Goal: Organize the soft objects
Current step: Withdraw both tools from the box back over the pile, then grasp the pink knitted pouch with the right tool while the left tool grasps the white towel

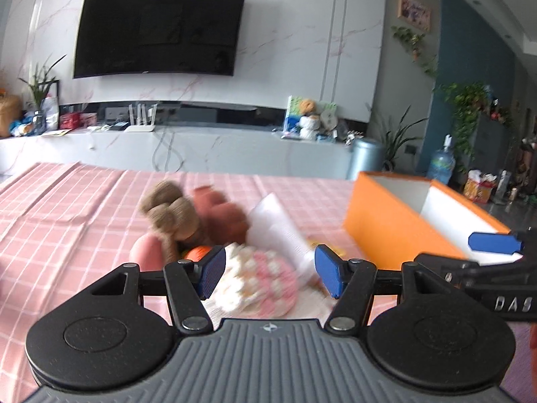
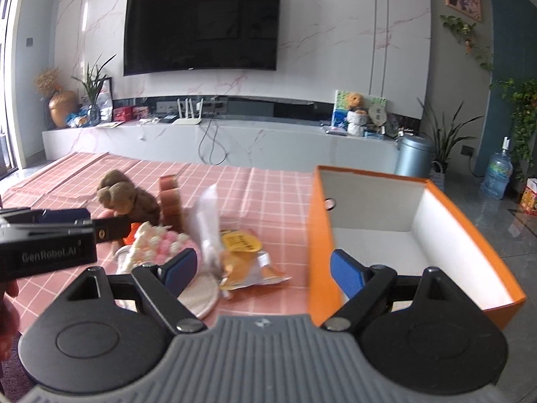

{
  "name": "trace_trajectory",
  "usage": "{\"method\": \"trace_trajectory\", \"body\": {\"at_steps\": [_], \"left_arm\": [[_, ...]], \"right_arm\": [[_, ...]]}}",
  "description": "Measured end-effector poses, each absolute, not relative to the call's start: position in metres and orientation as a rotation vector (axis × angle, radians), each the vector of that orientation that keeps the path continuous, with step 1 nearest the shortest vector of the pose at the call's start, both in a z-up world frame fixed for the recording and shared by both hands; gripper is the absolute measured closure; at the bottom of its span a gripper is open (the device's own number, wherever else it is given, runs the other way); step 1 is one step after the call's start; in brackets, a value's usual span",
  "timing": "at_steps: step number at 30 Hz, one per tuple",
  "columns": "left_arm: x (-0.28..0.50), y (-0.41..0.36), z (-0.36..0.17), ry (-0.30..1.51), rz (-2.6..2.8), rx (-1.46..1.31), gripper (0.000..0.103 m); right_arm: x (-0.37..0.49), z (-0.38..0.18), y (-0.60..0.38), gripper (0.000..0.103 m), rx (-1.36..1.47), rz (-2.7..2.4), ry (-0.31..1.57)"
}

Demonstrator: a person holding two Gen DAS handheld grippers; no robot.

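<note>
A heap of soft things lies on the pink checked cloth (image 1: 67, 218). It holds a brown teddy bear (image 1: 171, 215) (image 2: 124, 198), a reddish plush (image 1: 221, 215), and a pink-and-white fluffy plush (image 1: 261, 278) (image 2: 157, 240). My left gripper (image 1: 272, 273) hangs open just over the fluffy plush, its pads clear of it. A clear bag (image 2: 204, 221) and a yellow snack packet (image 2: 245, 258) lie beside the heap. My right gripper (image 2: 265, 270) is open above the packet, and its right finger overlaps the orange box (image 2: 402, 235) (image 1: 396, 228), which is white inside and holds nothing I can see.
A round cream pad (image 2: 201, 295) lies under the fluffy plush. An orange ball (image 1: 198, 252) peeks out under the bear. Past the table's far edge are a low marble console (image 2: 235, 141), a grey bin (image 2: 412, 154) and a water bottle (image 2: 496, 174). A hand (image 2: 6, 319) shows at the left edge.
</note>
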State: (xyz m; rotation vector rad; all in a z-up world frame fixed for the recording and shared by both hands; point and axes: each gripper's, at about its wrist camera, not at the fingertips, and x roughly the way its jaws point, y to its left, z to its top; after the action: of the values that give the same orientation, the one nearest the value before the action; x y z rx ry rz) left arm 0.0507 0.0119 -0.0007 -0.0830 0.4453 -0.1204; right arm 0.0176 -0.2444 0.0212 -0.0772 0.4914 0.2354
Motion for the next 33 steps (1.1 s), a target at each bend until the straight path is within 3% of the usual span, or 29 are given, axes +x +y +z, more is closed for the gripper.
{"method": "trace_trajectory", "body": {"at_steps": [13,23,26,29,33], "left_arm": [[0.044,0.053,-0.031,0.534,-0.079,-0.082,0.03],[0.073,0.052,-0.037,0.62,-0.161,-0.169,0.031],[0.081,0.058,-0.041,0.667,-0.134,-0.202,0.031],[0.088,0.065,-0.046,0.717,-0.079,-0.162,0.04],[0.096,0.076,-0.047,0.744,-0.039,-0.145,0.045]], "right_arm": [[0.033,-0.011,-0.207,0.02,-0.124,0.272,0.556],[0.06,-0.03,-0.193,0.05,-0.168,0.335,0.614],[0.072,-0.032,-0.184,0.051,-0.19,0.38,0.613],[0.081,-0.032,-0.173,0.051,-0.232,0.439,0.603],[0.089,-0.034,-0.155,0.043,-0.286,0.518,0.596]]}}
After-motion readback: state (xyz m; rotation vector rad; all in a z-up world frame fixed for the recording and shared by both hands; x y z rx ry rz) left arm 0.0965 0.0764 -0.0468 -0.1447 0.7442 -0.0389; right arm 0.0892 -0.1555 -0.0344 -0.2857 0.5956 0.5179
